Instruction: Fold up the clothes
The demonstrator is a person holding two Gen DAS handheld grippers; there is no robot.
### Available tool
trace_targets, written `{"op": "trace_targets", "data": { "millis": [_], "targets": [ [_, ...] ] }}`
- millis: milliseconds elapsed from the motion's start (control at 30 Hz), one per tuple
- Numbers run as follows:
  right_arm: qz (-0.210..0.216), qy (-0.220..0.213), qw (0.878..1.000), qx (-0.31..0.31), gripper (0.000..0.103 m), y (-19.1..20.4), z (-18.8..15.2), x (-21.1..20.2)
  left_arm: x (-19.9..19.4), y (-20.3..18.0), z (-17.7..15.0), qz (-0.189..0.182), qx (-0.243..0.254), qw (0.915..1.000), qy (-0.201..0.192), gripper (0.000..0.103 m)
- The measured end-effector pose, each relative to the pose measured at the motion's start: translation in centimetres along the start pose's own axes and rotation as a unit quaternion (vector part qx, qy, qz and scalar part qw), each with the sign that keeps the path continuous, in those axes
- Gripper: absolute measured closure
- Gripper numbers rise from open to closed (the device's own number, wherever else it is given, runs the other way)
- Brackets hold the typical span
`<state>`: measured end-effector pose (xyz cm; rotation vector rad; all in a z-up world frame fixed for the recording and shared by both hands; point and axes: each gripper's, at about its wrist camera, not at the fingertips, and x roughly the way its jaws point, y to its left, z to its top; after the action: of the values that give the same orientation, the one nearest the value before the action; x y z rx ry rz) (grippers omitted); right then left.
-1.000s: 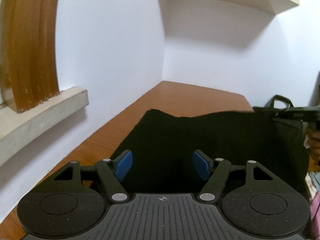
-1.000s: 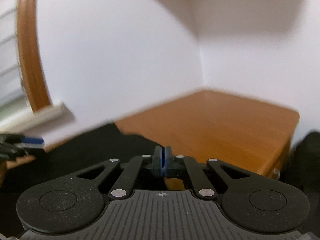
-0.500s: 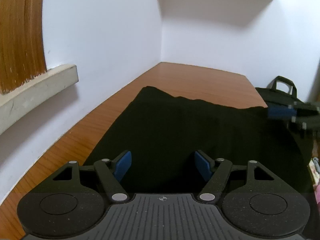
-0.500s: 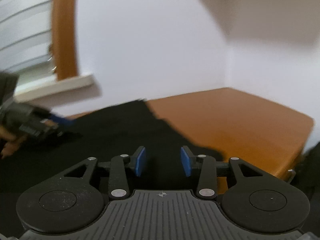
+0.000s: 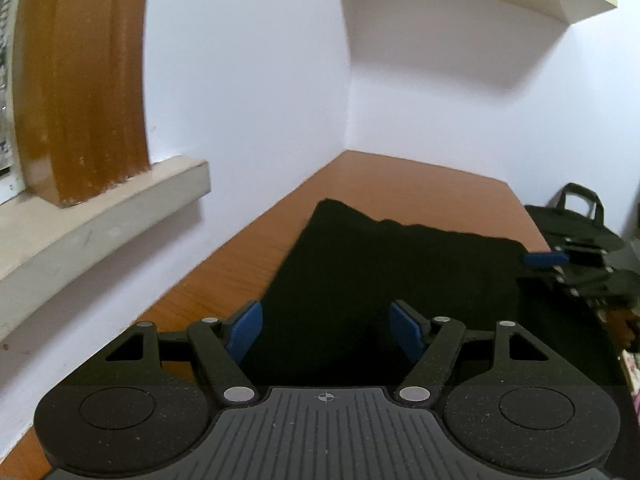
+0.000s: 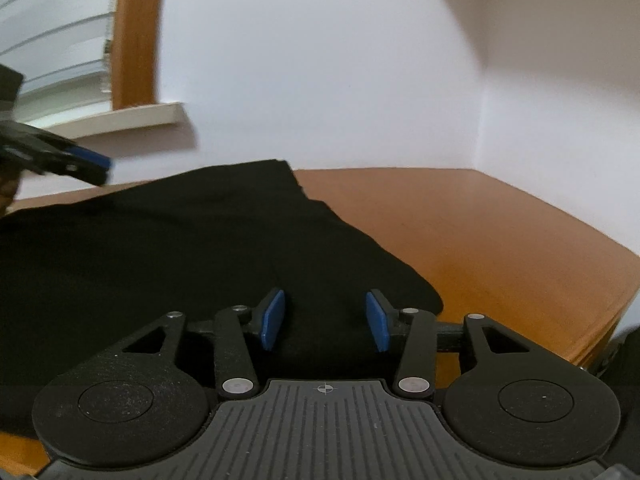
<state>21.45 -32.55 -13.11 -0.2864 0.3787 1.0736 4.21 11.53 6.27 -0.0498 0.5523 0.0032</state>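
Black garment (image 5: 400, 276) lies flat on the wooden table (image 5: 420, 184), near the corner walls. Left gripper (image 5: 326, 332) released, nothing between pads. Right gripper (image 6: 325, 320) has just been opening, empty, over the near right hem. I'd pinch both near corners evenly. Fabric folds unreadable, all black.

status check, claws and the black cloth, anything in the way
Left claw open, empty. Right claw just opened, nothing between pads. Black cloth flat on wooden table. Nothing on it.
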Motion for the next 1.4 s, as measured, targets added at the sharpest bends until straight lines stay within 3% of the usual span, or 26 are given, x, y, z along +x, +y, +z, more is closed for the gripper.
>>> {"op": "trace_targets", "data": {
  "millis": [200,333,433,533,733,833,967,1200,1400],
  "targets": [
    [-0.023,0.035,0.999,-0.028,0.058,-4.7,2.5,3.7,0.2,-0.6,-0.1,0.004,0.012,0.9998,0.014,0.028],
    [-0.072,0.058,0.994,-0.059,0.057,-6.7,4.3,6.2,-0.3,-0.9,0.0,0.01,0.025,0.9996,0.012,0.028],
    [-0.096,0.076,0.991,-0.061,0.053,-7.3,5.4,6.5,-0.7,-0.8,0.2,0.008,0.028,0.9995,0.009,0.027],
    [-0.11,0.067,0.99,-0.058,0.052,-6.5,5.7,4.1,-1.1,-1.2,0.4,0.005,0.046,0.9989,0.008,0.026],
    [-0.042,0.048,0.998,-0.021,0.051,-2.1,4.8,-2.5,-1.2,-2.7,0.2,-0.005,0.09,0.9958,0.013,0.029],
    [-0.007,0.048,0.998,-0.028,0.051,1.7,3.5,-4.8,-0.9,-3.0,-0.2,-0.009,0.098,0.9946,0.032,0.034],
    [0.022,0.049,0.997,-0.054,0.051,6.2,2.3,-6.8,-3.3,-4.2,-0.7,0.01,0.128,0.9916,0.018,0.036],
    [0.044,0.046,0.993,-0.096,0.047,11.7,1.8,-9.0,-6.7,-7.3,-4.4,0.015,0.212,0.9759,0.048,0.035],
    [0.057,0.049,0.989,-0.126,0.045,13.2,2.0,-10.4,-6.1,-9.5,-5.4,0.007,0.251,0.9658,0.065,0.036]
  ]
}}
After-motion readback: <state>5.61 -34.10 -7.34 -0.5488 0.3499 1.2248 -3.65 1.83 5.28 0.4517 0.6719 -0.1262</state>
